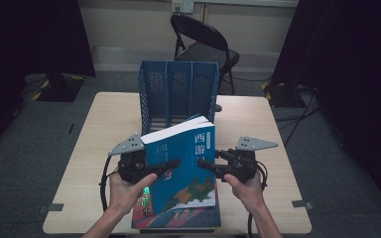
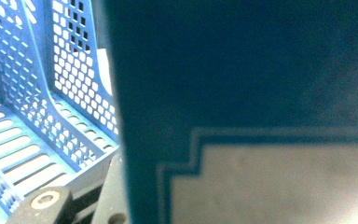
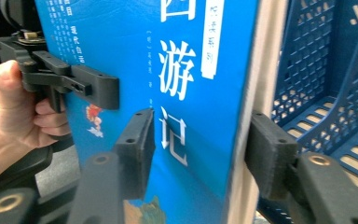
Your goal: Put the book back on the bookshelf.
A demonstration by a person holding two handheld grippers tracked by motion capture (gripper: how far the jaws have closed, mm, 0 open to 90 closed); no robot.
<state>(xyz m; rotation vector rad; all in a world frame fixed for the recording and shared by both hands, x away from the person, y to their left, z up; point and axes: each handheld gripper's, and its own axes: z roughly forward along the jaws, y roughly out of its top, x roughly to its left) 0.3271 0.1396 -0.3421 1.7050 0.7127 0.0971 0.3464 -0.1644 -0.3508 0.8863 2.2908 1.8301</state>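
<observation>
Both grippers clamp the blue book (image 1: pixel 186 158) upright: left gripper (image 1: pixel 171 164) at nine o'clock, right gripper (image 1: pixel 203 164) at three. The file rack (image 1: pixel 178 91) stands at twelve.

Two books (image 1: pixel 181 163), one blue file rack (image 1: pixel 178 94), one folding chair (image 1: pixel 203 42), two hand-held grippers (image 1: pixel 173 163)

Book (image 1: pixel 184 163): bright blue cover, white characters down the front, a white label strip, cream page edges; lower part shows green and white picture work. In the left gripper view the cover looks dark teal with a pale stepped border around a grey panel.
Second book (image 1: pixel 178 217) beneath: blue with red and green at its corner.
File rack (image 1: pixel 178 94): blue plastic, perforated walls, slotted floor.
Both grippers (image 1: pixel 174 164) (image 1: pixel 203 164): black, grey plates.
Table (image 1: pixel 104 129): pale wood.
Chair (image 1: pixel 203 44): black.
Floor: grey.
</observation>
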